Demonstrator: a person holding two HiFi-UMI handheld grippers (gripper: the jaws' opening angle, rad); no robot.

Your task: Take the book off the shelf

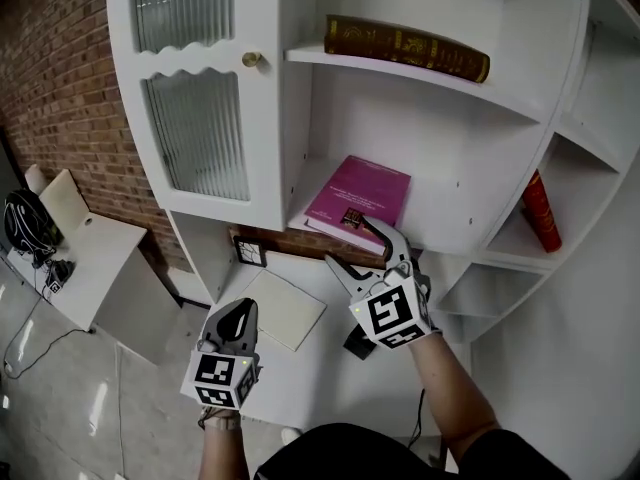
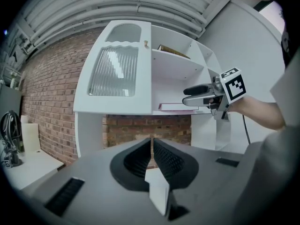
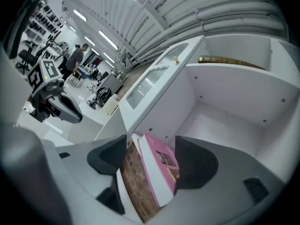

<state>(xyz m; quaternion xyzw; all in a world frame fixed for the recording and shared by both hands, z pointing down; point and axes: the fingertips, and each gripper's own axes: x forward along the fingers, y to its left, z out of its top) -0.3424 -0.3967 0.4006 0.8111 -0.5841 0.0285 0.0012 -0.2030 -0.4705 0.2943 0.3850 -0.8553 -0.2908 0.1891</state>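
The right hand-held gripper [image 1: 348, 241] has its jaws spread wide. The near corner of the pink book [image 1: 360, 196] stands between them, and as far as its own view shows, the pads do not press on it. The book lies flat and cover up on the middle shelf [image 1: 450, 193] of a white shelving unit, straight ahead of this gripper, with its near edge at the shelf's front lip. One jaw reaches over the cover. The other sits lower, in front of the strip of brick under the shelf.

Just left of the jaw tips, the closed cabinet door [image 1: 195, 133], ribbed glass with a brass knob [image 1: 251, 59], borders the book's bay. Above the gripper, a brown book [image 1: 405, 48] lies flat on the next shelf up. To the gripper's right, a red book [image 1: 541, 211] leans in a curved side compartment.

The left hand-held gripper [image 1: 238, 316] is lower than the right one and to its left, well apart from the shelf. Its jaws are closed together with nothing between them. Just ahead of it and to its right, a white pad [image 1: 282, 308] lies on the desk [image 1: 320, 373]. A small black thing [image 1: 357, 343] sits on the desk under the right gripper.

Far to the left of the left gripper, a low white table [image 1: 95, 258] carries some black gear and stands against the brick wall [image 1: 60, 88].
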